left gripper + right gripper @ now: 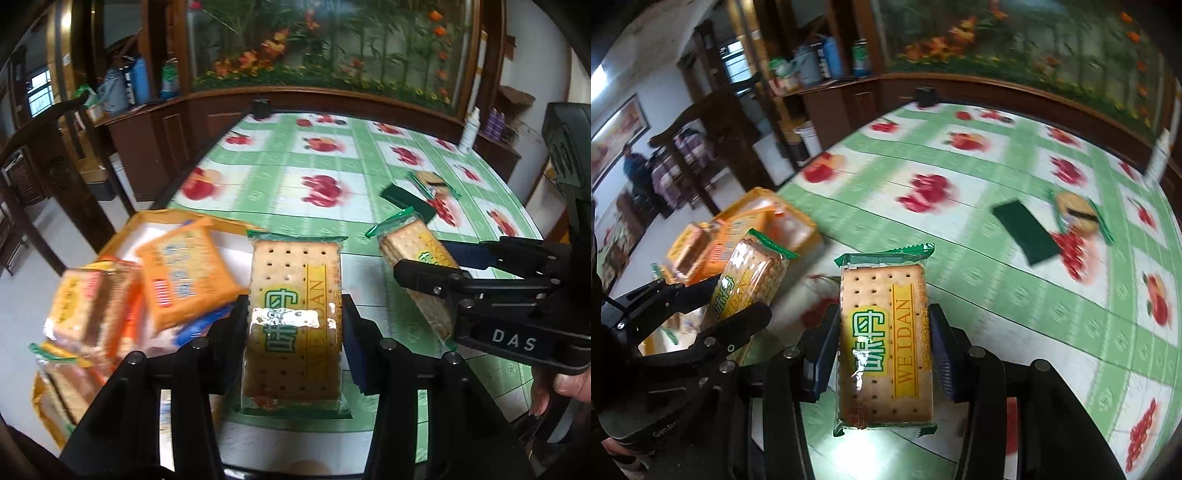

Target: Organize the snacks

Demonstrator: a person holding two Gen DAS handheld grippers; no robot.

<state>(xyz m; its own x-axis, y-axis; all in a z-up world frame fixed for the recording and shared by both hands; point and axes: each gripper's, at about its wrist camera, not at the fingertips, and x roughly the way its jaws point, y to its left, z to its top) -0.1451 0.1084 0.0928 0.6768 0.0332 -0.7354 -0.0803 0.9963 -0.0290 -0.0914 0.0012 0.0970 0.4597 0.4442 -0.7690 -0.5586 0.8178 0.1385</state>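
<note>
Left wrist view: left gripper clamps a cracker pack by its long edges, lifted off the counter, likely bound for the yellow tray of packs alongside.

Right wrist view: right gripper pinches a second cracker pack likewise; a round snack lies unsorted beyond.

Both wrist views look steeply down (close) over the tablecloth.

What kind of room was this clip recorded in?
Most likely a home dining room: a table under a green checked fruit-print cloth, a dark carved wooden chair, and a dark wooden sideboard below a large flower mural.
</note>
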